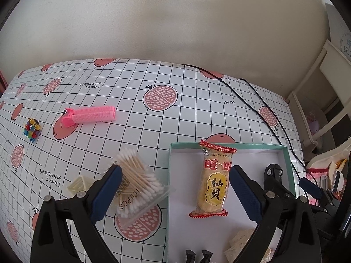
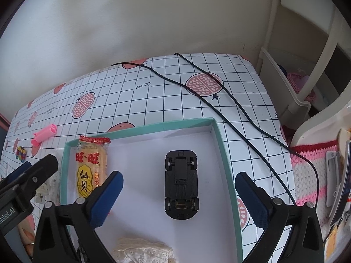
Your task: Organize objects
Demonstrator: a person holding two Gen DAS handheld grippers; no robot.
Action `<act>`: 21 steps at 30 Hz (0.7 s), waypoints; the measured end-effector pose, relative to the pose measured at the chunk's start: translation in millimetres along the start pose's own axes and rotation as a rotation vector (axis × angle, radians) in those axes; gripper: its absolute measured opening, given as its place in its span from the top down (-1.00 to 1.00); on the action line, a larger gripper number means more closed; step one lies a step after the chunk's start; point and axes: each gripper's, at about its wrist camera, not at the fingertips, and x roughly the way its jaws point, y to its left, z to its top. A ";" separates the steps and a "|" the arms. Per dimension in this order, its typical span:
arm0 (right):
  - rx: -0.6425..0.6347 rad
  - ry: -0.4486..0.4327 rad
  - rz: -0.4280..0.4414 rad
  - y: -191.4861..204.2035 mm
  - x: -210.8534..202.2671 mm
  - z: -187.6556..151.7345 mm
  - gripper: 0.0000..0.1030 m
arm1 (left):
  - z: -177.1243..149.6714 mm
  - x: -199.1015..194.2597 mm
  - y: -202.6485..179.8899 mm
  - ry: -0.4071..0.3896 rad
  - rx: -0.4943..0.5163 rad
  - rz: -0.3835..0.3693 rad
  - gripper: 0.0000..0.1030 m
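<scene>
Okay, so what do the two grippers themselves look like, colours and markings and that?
Both match: black plastic frames with triangular cut-outs and silver pivot pins, each finger tipped with a dark blue textured pad. That goes for the left gripper and the right gripper. In the right wrist view, the left gripper's body carries white lettering ending "Robot.AI".

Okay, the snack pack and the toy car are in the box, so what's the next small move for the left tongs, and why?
Probably shift the left tongs left, over the cotton swab pack, and lower them around it. They are open and empty, and that pack is the nearest item outside the teal box, lying just beside its left wall. The pink hair roller and the colourful small item lie farther away.
</scene>
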 end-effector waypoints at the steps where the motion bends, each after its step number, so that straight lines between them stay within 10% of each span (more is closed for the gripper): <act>1: 0.001 -0.004 0.001 0.6 -1.5 0.4 -1.00 | 1.7 -3.0 2.0 -0.006 -0.002 -0.004 -0.90; 21: -0.036 -0.124 0.133 95.5 -40.0 11.8 -1.00 | 26.5 -58.7 164.5 -0.105 -0.220 0.081 -0.90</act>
